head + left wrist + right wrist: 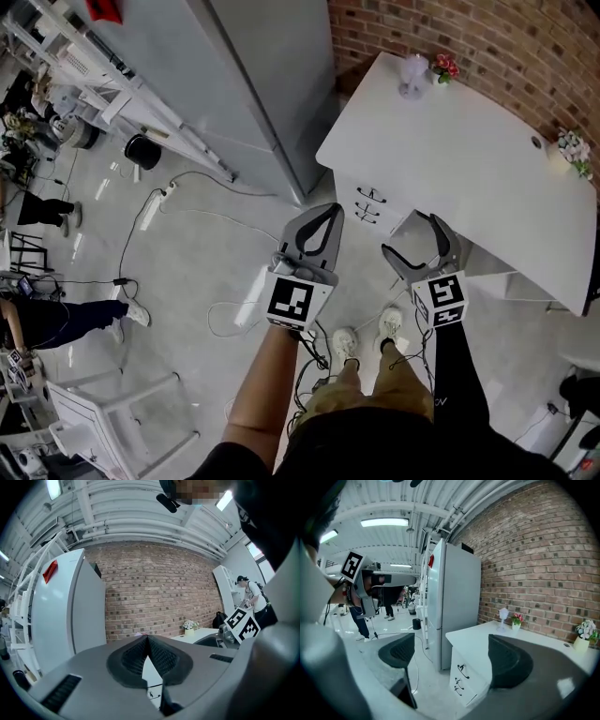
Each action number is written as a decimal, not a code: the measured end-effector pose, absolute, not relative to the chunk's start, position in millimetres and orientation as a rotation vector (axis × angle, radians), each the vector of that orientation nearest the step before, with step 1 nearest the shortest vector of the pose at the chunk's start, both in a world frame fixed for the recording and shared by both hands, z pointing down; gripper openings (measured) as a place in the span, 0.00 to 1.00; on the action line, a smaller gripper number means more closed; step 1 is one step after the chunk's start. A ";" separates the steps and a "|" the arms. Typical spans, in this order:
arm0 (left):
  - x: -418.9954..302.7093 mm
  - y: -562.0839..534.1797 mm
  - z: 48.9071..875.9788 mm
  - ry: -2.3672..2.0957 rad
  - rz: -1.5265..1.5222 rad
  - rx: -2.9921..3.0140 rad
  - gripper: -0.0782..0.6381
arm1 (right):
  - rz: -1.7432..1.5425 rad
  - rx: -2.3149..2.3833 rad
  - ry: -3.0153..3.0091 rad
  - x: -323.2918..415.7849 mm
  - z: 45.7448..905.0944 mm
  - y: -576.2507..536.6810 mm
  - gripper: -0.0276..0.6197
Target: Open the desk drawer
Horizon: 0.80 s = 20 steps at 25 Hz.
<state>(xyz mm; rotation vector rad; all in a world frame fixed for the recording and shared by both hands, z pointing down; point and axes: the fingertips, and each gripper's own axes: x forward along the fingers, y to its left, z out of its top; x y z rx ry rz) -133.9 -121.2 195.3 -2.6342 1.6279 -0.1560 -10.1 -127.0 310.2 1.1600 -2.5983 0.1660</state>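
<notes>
The drawer stack [461, 679] sits in the end of the white desk nearest the tall grey cabinet [452, 602]. Its front faces the person, and three dark handles lie one above the other. The top handle [462, 670] lies across the drawer front, its long axis level, so the jaws would have to close over it from above and below, or hook behind it. In the head view the handles [368, 206] show just under the edge of the tabletop [469, 141], ahead of both tools and roughly between them.

The right gripper [452, 656] has its jaws spread wide with nothing between them. Its own view frames the drawer front in that gap, low and ahead, well apart from the pads. From above, the right gripper [410, 236] points at the desk's corner.

The left gripper [147, 641] has its jaws pressed together at the tips on nothing, and only a sliver of the drawer front shows below them. In the head view the left gripper [330, 211] hangs beside the drawers.

Being already spread and lined up, the right looks the readier one; it must drop and go forward.
</notes>
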 end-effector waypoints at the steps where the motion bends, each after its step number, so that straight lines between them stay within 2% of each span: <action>1: -132.4 -125.0 199.6 1.637 -0.150 -2.644 0.12 | 0.186 1.145 -2.599 -10.1 317.5 -130.7 0.81; 5: -118.6 -142.2 215.0 1.633 -0.099 -2.665 0.12 | 0.258 1.073 -2.624 -12.2 346.5 -144.3 0.81; 20: -82.8 -183.5 318.4 1.824 -0.206 -2.663 0.12 | 0.484 0.620 -2.721 -34.1 468.2 -153.0 0.81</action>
